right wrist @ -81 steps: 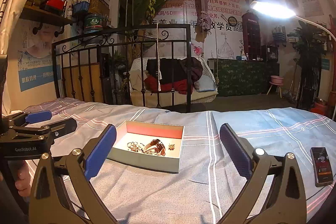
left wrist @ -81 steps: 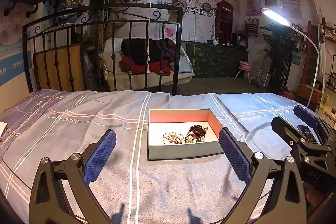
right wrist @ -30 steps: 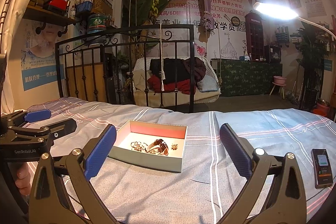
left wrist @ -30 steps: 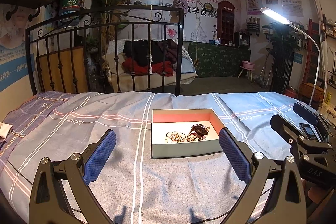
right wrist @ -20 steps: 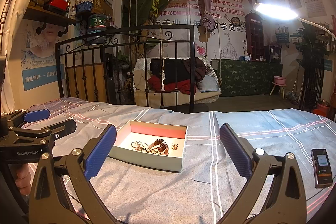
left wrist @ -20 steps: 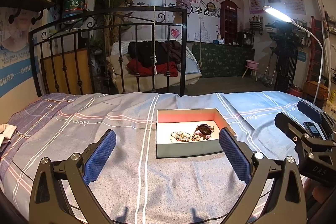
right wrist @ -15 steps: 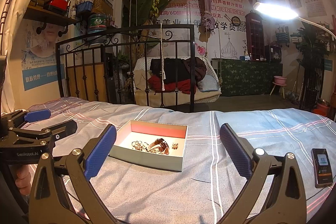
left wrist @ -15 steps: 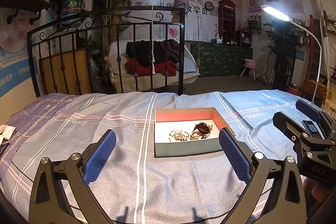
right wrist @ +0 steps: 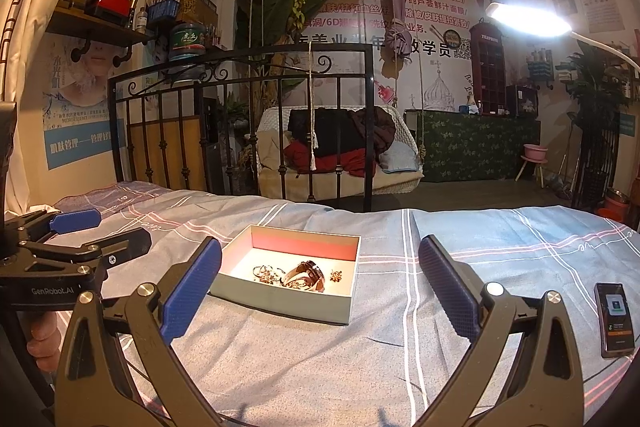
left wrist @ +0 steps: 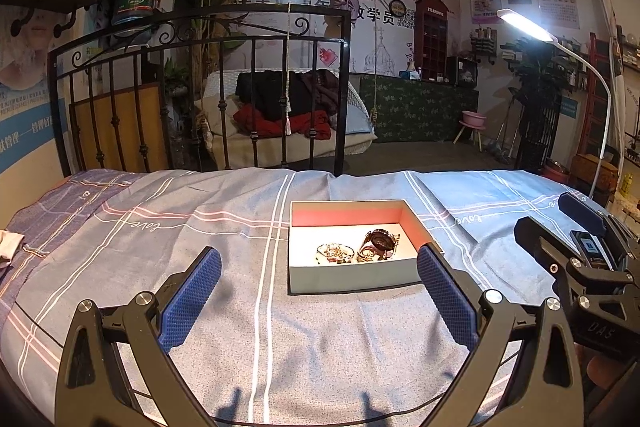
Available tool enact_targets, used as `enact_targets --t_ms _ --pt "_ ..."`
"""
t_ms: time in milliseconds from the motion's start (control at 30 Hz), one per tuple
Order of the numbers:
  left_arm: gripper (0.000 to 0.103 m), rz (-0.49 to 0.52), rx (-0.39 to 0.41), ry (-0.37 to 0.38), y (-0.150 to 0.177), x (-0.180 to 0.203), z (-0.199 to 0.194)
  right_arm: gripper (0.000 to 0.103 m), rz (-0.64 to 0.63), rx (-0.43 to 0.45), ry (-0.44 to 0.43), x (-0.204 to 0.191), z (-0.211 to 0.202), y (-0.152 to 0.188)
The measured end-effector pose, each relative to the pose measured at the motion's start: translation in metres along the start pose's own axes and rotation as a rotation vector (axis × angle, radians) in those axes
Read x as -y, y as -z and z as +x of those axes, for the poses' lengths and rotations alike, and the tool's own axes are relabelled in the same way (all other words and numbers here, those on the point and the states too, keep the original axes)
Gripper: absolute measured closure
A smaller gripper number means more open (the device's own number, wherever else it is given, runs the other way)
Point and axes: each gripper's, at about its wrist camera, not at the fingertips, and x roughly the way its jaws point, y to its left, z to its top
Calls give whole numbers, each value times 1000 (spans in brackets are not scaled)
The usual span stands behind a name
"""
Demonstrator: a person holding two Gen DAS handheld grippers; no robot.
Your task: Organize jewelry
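An open grey box (left wrist: 352,277) with a red inner wall lies on the bed; it also shows in the right wrist view (right wrist: 280,301). Inside lie a bracelet (left wrist: 335,251), a dark watch (left wrist: 382,239) and small gold pieces; the right wrist view shows the watch (right wrist: 306,273) and a star-shaped piece (right wrist: 336,275). My left gripper (left wrist: 318,293) is open and empty, just short of the box. My right gripper (right wrist: 320,291) is open and empty, near the box's front right. Each gripper shows in the other's view, the right one (left wrist: 576,259) and the left one (right wrist: 76,235).
The bed has a blue-grey checked cover (left wrist: 160,247). A phone (right wrist: 614,319) lies on the cover at the right. A black iron bed frame (left wrist: 200,99) stands at the far edge. A lit lamp (right wrist: 528,19) hangs over the right side.
Both grippers stay open and empty. The left view has drifted slightly, so the box sits a little further right and nearer. The right view has barely changed.
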Motion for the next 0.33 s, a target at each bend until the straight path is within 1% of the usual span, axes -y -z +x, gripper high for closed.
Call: enact_targets --t_ms 333 --pt "6 -3 -8 17 1 0 0 6 3 -7 6 2 2 2"
